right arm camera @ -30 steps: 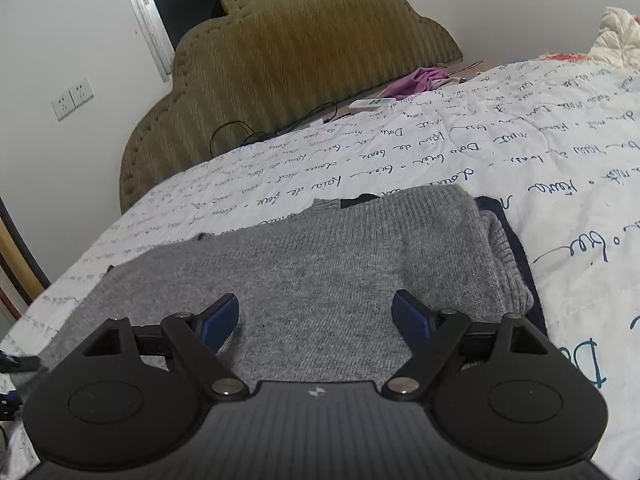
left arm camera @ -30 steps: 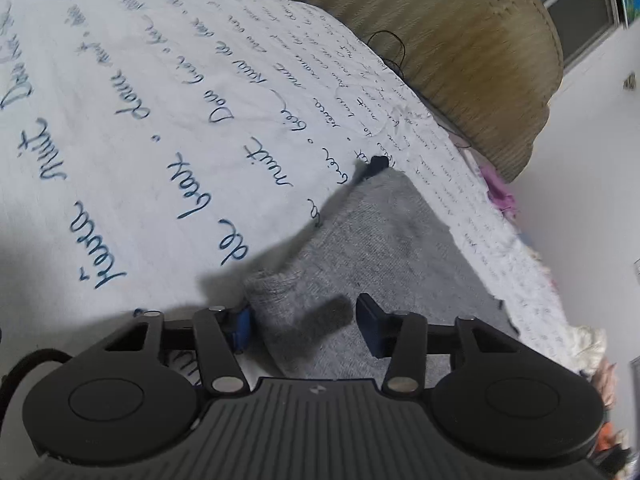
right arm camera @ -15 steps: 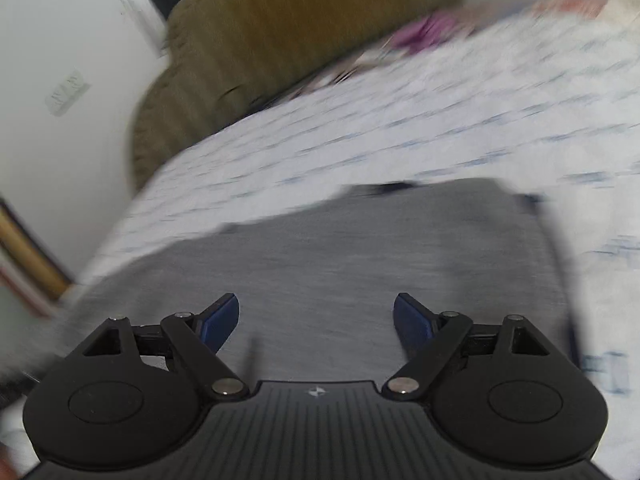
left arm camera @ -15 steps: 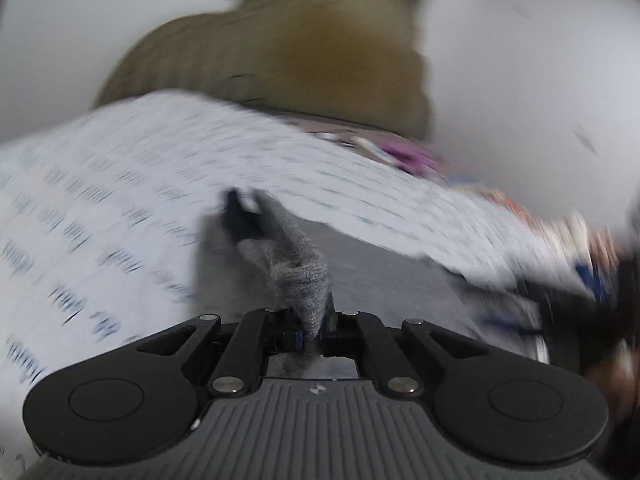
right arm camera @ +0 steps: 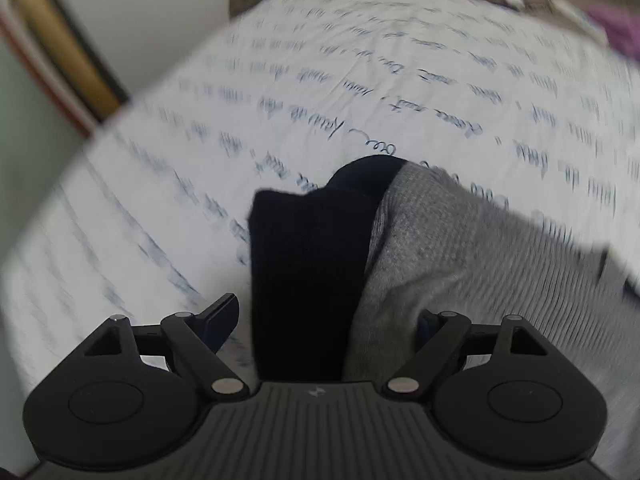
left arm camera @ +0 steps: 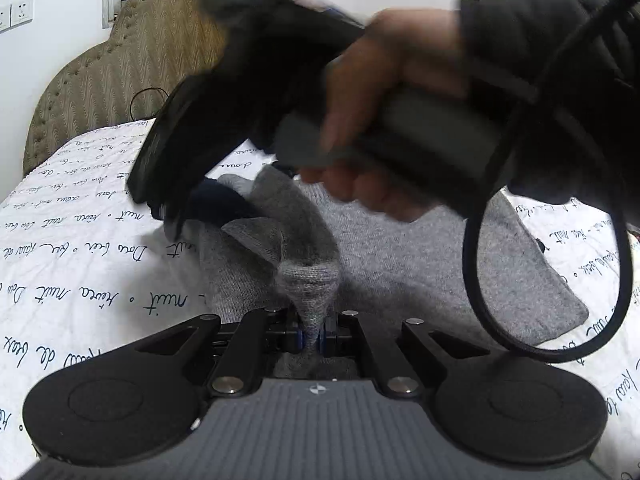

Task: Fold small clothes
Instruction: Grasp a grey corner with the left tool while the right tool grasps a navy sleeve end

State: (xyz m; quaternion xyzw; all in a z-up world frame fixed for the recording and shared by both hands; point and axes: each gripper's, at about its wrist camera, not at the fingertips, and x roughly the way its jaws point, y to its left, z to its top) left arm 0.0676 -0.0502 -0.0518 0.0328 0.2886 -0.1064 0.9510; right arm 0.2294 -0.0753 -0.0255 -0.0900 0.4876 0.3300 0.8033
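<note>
A grey knitted sweater [left arm camera: 440, 272] lies on the bed, with a dark navy part [left arm camera: 224, 204] showing at its far left edge. My left gripper [left arm camera: 312, 336] is shut on a pinched-up fold of the grey knit, which rises in a peak above the jaws. A person's hand [left arm camera: 380, 120] holds my right gripper across the upper left wrist view, blurred, its tips by the navy part. In the right wrist view my right gripper [right arm camera: 324, 320] is open wide, pointing down, with the navy part [right arm camera: 308, 264] and grey knit [right arm camera: 480, 248] between its fingers; the right finger is mostly hidden by cloth.
The white bedspread [left arm camera: 60, 240] with blue script spreads all around the sweater. An olive padded headboard [left arm camera: 120, 60] stands at the back. A black cable [left arm camera: 624, 280] loops down at the right. A purple cloth [right arm camera: 624, 36] lies far off, and a wooden frame [right arm camera: 60, 52] is beyond the bed's left edge.
My left gripper closed on the sweater's edge, rolled and pulled the fold up. My right gripper, still open, swung left across the sweater to its navy end and tipped further down.
</note>
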